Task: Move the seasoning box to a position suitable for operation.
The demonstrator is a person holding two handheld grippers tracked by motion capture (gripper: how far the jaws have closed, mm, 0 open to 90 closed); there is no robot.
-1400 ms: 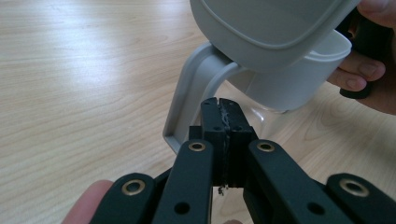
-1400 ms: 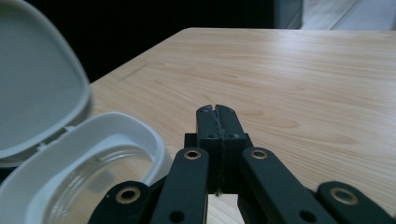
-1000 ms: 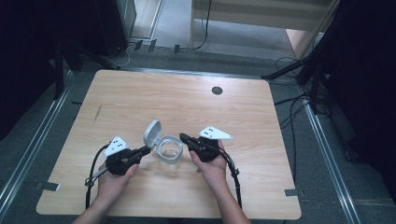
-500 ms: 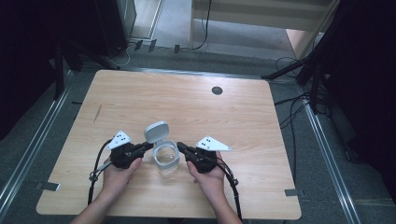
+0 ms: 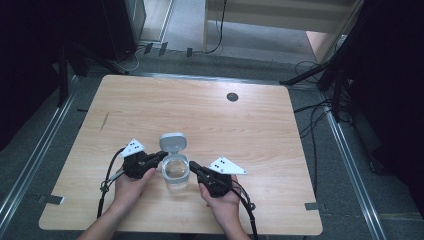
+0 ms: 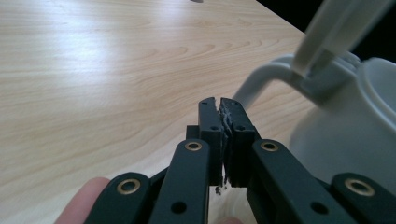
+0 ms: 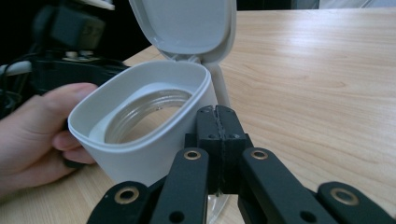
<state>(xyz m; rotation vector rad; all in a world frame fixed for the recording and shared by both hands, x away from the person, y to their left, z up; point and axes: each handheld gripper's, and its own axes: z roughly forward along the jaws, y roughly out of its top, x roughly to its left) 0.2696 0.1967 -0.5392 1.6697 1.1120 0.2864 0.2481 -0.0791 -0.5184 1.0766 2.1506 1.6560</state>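
A white container (image 5: pixel 176 172) with a hinged lid (image 5: pixel 173 141) stands upright on the desk (image 5: pixel 250 125), near the person's edge and a little left of the middle, and the two grippers flank it, one at each side. The left gripper (image 5: pixel 159 156) comes in from the left with its fingers clenched together on nothing, tips just beside the container's upper wall near the hinge; in the left gripper view the pale body (image 6: pixel 345 140) and the strap of the hinge sit right of the fingers, and actual contact cannot be told. The right gripper (image 5: pixel 192 166) reaches from the right, its fingers likewise pressed shut and empty, lying against or just beside the container's near wall (image 7: pixel 154 154). This pairing looks like bracing: closed tips on opposite sides would steady or nudge the vessel rather than lift it. The container's long axis runs vertically, mouth upward. Its lid is flipped open, standing up behind the rim on the side away from the person, with its hollow inner face (image 7: pixel 187 23) turned toward the right gripper's camera. Inside, a ring-shaped glassy insert (image 7: pixel 144 112) shows.
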